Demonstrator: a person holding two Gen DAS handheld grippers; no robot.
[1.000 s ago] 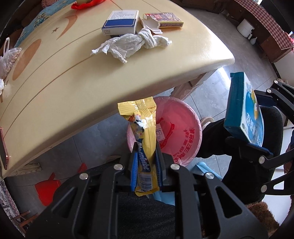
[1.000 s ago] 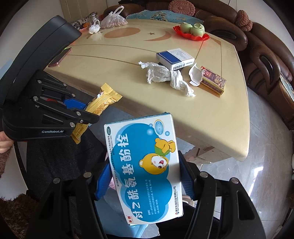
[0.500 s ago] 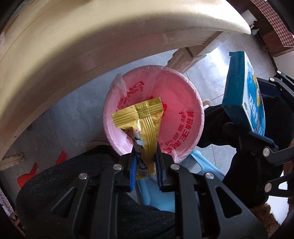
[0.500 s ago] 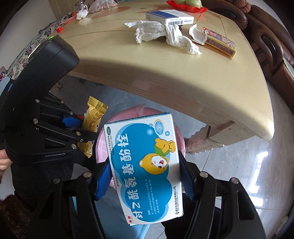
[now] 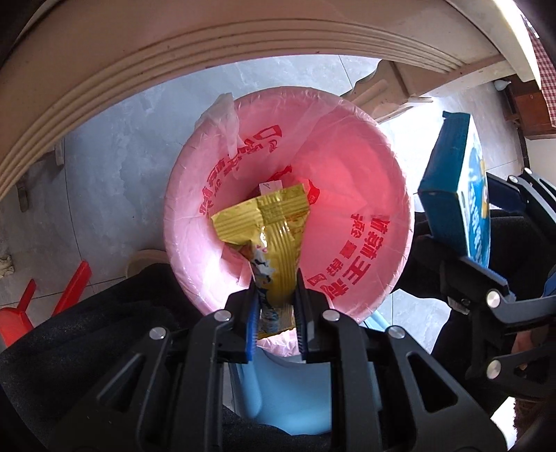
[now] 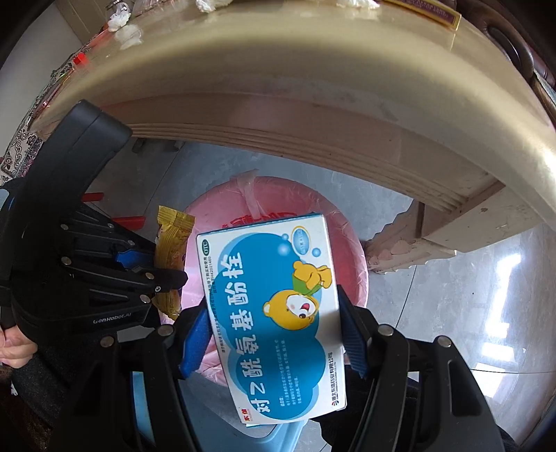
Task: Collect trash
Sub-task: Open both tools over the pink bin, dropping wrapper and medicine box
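My left gripper (image 5: 276, 313) is shut on a yellow snack wrapper (image 5: 274, 240) and holds it over the near rim of a bin lined with a pink bag (image 5: 361, 167). The wrapper's top hangs inside the bin mouth. My right gripper (image 6: 278, 333) is shut on a blue and white medicine box with a bear picture (image 6: 274, 313), held just above and in front of the pink bin (image 6: 351, 243). The box also shows at the right of the left wrist view (image 5: 455, 194), beside the bin. The left gripper and wrapper (image 6: 170, 257) show at the left of the right wrist view.
The cream table edge (image 5: 208, 45) overhangs the bin on its far side, with a carved table leg (image 6: 403, 250) to the right. Crumpled tissue (image 6: 128, 33) and a boxed item (image 6: 427, 12) lie on the table top. A red object (image 5: 21, 309) lies on the grey floor at left.
Both grippers have dropped below the table edge and moved closer to the pink bin. The wrapper now hangs inside the bin's mouth; the box is nearer the rim.
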